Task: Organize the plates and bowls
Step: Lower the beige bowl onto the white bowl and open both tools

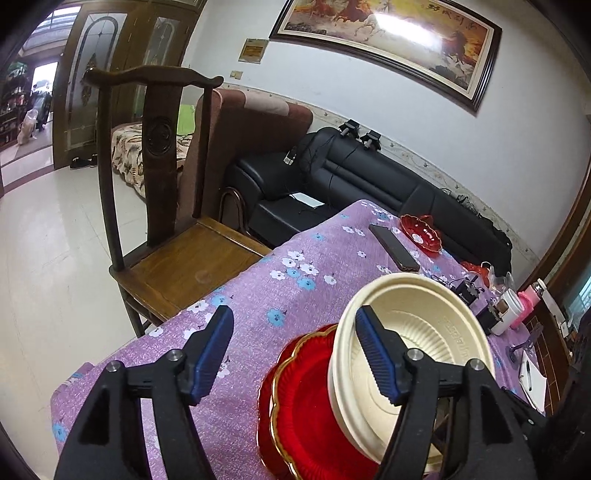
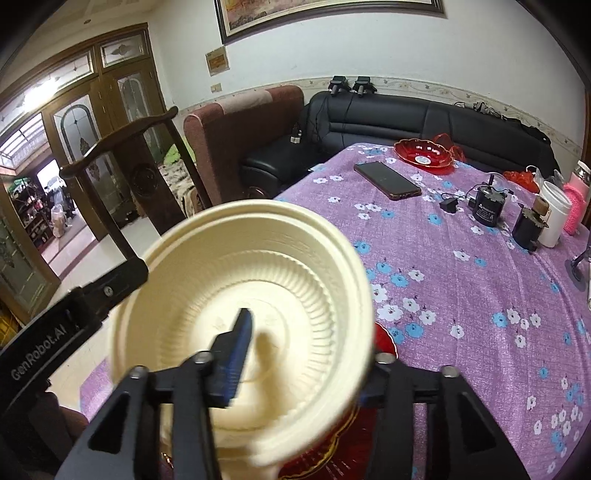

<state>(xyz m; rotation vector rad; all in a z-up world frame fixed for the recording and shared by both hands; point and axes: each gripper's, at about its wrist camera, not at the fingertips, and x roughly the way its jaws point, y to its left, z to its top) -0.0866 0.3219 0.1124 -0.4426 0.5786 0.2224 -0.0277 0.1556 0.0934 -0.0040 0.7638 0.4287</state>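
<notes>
Cream bowls [image 1: 413, 354] nested, on red plates [image 1: 306, 413]. R claw [image 2: 295, 365] pinches bowl wall; L claw [image 1: 295, 354] spread.

white lettering "genrobot.ai" runs along the black plastic left gripper body [image 2: 55, 343]; raised characters on the cream ribbed plastic bowl [image 1: 458, 339] and calligraphy on the framed horse painting [image 1: 439, 7] stay unreadable.

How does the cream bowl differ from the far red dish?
The cream bowl is opaque, ribbed, deep and near, over red plates; the far red dish is glossy, scalloped, shallow, alone at the table's far end. The right claw straddles the bowl's wall; the dish sits untouched. Both face up.
</notes>
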